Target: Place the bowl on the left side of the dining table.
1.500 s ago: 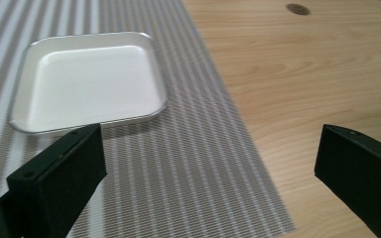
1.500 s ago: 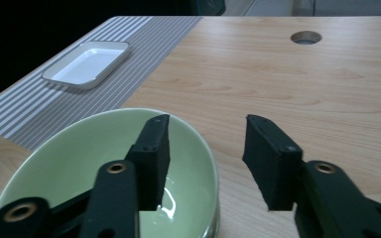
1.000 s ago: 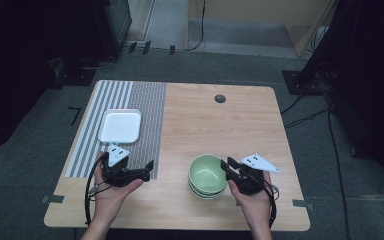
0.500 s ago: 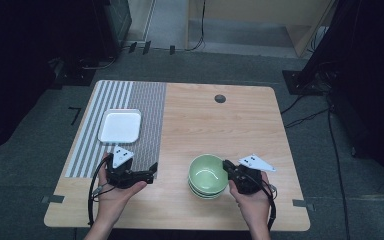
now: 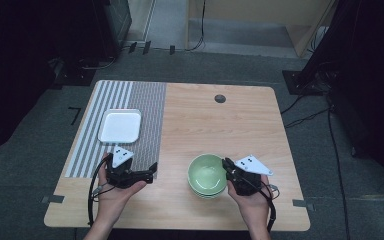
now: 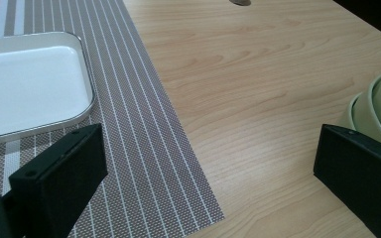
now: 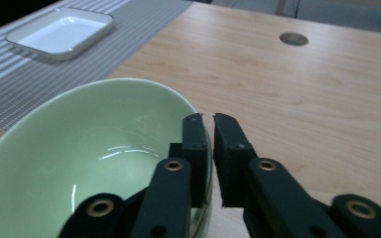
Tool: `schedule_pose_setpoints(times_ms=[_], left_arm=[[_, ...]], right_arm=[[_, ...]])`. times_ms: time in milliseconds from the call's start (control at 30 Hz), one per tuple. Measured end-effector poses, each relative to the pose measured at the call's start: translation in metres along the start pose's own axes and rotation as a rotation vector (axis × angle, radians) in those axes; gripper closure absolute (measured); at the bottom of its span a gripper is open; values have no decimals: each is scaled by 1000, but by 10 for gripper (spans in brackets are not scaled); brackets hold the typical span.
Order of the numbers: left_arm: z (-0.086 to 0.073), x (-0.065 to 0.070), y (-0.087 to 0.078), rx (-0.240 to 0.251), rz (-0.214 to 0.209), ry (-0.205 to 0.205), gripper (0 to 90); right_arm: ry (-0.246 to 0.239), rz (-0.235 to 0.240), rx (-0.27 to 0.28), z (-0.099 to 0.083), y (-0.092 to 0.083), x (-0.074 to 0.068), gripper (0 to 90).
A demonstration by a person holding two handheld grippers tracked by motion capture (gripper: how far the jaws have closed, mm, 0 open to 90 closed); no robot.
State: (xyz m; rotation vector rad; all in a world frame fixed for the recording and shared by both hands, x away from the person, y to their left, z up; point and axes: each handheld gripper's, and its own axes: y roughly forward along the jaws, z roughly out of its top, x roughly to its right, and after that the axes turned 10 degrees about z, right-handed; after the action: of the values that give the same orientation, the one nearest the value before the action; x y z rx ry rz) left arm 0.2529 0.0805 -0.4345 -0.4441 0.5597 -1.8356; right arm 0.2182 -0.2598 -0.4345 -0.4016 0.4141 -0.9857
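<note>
Little has moved since the earlier frames: both hands sit where they were, and the only change is at the right gripper (image 5: 228, 169), whose jaws closed on the bowl rim and have just eased slightly. In the right gripper view the two black jaws stand nearly together with the rim of the top bowl (image 7: 94, 163) pinched between them, one jaw inside the bowl and one outside. That green bowl is the top one of a stack (image 5: 207, 176), which stands on the table (image 5: 220, 125) directly ahead of and to the left of those jaws; the high view shows the right hand (image 5: 252, 200) just beside the stack.

The left gripper (image 5: 147, 173) has its jaws spread wide with nothing between them. In the left gripper view bare wood and the edge of the striped mat (image 6: 144, 144) lie in the gap. A white tray (image 6: 27, 89) rests on the mat beyond the left-hand jaw, close to it but not touching. The stack's edges (image 6: 374, 111) show just past the right-hand jaw. The left hand (image 5: 117, 192) holds that gripper low over the mat's near corner, well apart from the stack.

A round hole (image 7: 293, 38) in the table lies far ahead of the right jaws.
</note>
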Motion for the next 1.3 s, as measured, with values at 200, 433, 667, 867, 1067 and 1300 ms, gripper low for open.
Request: schedule_pose_setpoints(times_ms=[200,433,667,867,1067,1300], left_arm=[[0,3,1,-6,-4,7,0],[-2,7,2,-15,-3,15,0],[-3,11,4,-18,-13,24,0],[-3,13,3,-15,-21,26,0],[-2,14,2,-6,-40,14,0],[0,16,-2,14,-75,-11,0]], right_arm=[[28,10,-119,1,6,-3,732],[-1,-60,-113,0,10,-7,838],[-34,-6,-12,-4,7,-5,854],[-159,-64,35,-3,3,-14,856],[-197,-81,116,0,-5,-19,858],[-214,-81,155,2,-9,-23,858]])
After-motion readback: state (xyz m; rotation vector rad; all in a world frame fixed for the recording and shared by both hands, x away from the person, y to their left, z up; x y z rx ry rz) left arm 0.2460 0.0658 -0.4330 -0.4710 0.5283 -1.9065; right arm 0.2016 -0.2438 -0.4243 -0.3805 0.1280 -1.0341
